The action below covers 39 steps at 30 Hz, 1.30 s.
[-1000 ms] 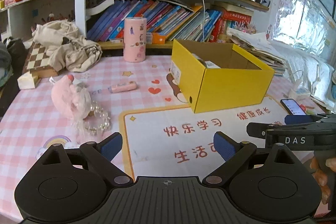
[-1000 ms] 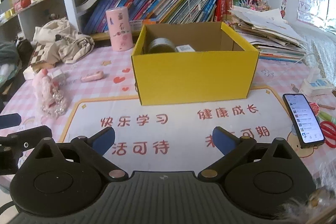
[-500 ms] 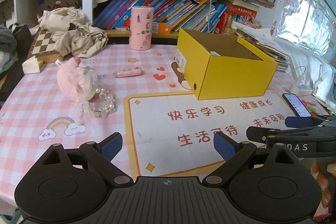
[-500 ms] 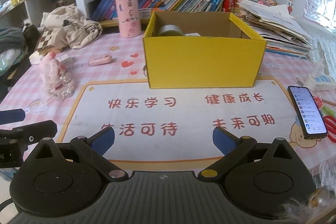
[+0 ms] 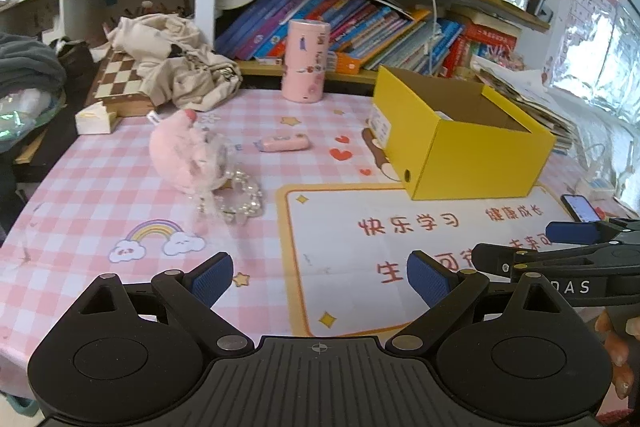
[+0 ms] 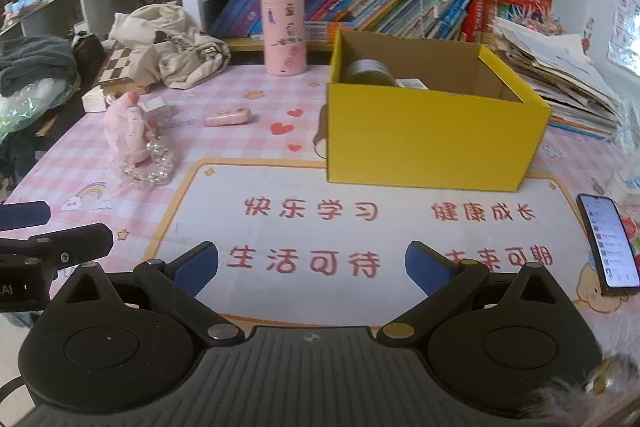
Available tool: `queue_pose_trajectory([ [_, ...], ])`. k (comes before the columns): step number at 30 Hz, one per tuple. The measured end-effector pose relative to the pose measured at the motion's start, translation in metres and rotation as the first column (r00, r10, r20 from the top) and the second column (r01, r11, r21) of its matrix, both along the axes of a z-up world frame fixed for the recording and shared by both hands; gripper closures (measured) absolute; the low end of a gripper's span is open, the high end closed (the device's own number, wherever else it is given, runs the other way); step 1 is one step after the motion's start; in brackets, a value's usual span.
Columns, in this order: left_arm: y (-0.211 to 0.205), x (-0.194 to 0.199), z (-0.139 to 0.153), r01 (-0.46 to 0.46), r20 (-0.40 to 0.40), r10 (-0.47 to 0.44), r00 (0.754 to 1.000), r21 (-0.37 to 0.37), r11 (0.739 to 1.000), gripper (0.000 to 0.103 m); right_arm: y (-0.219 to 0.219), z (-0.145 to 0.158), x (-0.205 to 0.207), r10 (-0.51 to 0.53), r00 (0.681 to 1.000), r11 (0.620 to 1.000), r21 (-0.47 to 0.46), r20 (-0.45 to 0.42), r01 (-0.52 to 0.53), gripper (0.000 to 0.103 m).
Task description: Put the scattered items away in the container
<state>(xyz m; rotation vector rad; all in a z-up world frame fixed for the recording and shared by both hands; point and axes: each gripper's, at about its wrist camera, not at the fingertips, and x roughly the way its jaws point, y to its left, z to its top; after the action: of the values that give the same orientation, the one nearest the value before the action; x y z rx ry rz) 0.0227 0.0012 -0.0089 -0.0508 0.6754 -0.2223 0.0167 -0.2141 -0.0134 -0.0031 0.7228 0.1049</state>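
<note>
Yellow box [image 6: 432, 143] sits centre-right in the right wrist view, open top, on the pink checked tablecloth [image 5: 92, 195] at the far edge of the white printed mat [image 6: 360, 227]. Inside, against its back left corner, a grey-green tape roll [image 6: 370, 71] and a small white item beside it. In the left wrist view the box [image 5: 472, 151] lies right of centre, seen corner-on.

Scattered items, all left of the box and well apart from it: a small pink case [image 6: 227, 117] lying flat near the red hearts; a pink plush toy [image 5: 180, 155] with a pearl bracelet [image 5: 240, 203] touching its near side. A tall pink tin [image 5: 306, 61] stands upright at the back, by the bookshelf. A phone [image 6: 608, 243] lies screen-up at right of the mat.

Left gripper [image 5: 320, 279]: blue pads spread wide, nothing between them, above the mat's left border. Right gripper [image 6: 312, 267]: pads likewise spread and empty, above the mat's lower row of red characters.

Against a second ago: both cameras have drawn back and risen; the box looks smaller, more tablecloth shows, the rainbow print now in the left view. Items on the table have not moved. Both grippers keep the same spread.
</note>
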Motion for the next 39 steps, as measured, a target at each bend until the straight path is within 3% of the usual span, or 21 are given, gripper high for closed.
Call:
queue_pose_trajectory([
  [28,0.034,0.004,0.004,-0.102,0.011,0.102,0.995,-0.003,0.995,0.007,0.041,0.005,0.021,0.138,0.990,0.990,-0.021,0.015,-0.138,0.000],
  [39,0.034,0.021,0.000,-0.146,-0.010,0.146,0.989,0.013,0.989,0.006,0.046,0.001,0.050,0.195,0.981,0.981,-0.019,0.001,-0.195,0.000],
])
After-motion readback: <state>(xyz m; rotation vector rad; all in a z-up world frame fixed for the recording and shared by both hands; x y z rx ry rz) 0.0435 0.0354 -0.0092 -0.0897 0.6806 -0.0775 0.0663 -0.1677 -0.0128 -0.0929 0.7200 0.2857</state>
